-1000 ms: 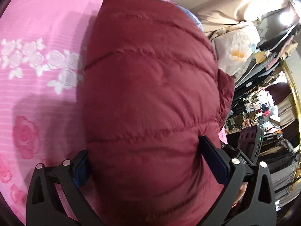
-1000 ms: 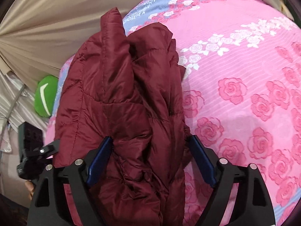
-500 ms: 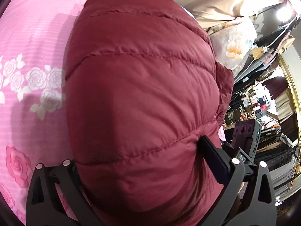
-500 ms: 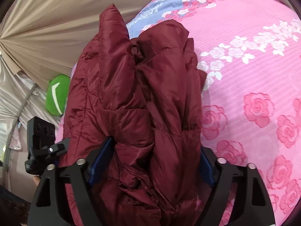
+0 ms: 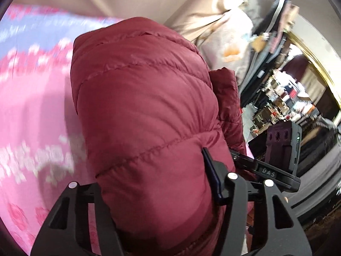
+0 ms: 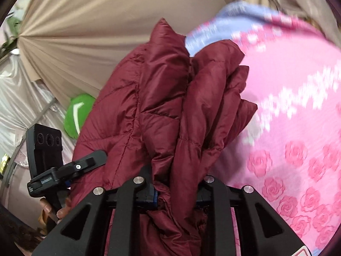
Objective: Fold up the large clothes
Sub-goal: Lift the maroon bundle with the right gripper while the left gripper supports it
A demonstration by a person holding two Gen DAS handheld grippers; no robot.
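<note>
A dark red quilted puffer jacket (image 5: 145, 111), folded into a thick bundle, fills both wrist views and is held up above the pink floral bed sheet (image 5: 32, 111). My left gripper (image 5: 153, 183) is shut on the bundle's smooth padded side; its left finger is hidden in fabric. My right gripper (image 6: 177, 192) is shut on the bunched layered edges of the jacket (image 6: 162, 111). Each gripper shows in the other's view: the right one (image 5: 283, 149) beside the jacket, the left one (image 6: 49, 160) at lower left.
The sheet (image 6: 298, 128) has pink roses and a blue band at its far edge. A beige pleated curtain (image 6: 85, 32) hangs behind. A green cushion (image 6: 78, 115) lies at the left. Cluttered shelves and a gold-framed mirror (image 5: 298, 89) stand to the right.
Both grippers have closed in on the jacket and lifted it off the bed, tilting upward. The curtain and room now show more, and the sheet is motion-blurred.
</note>
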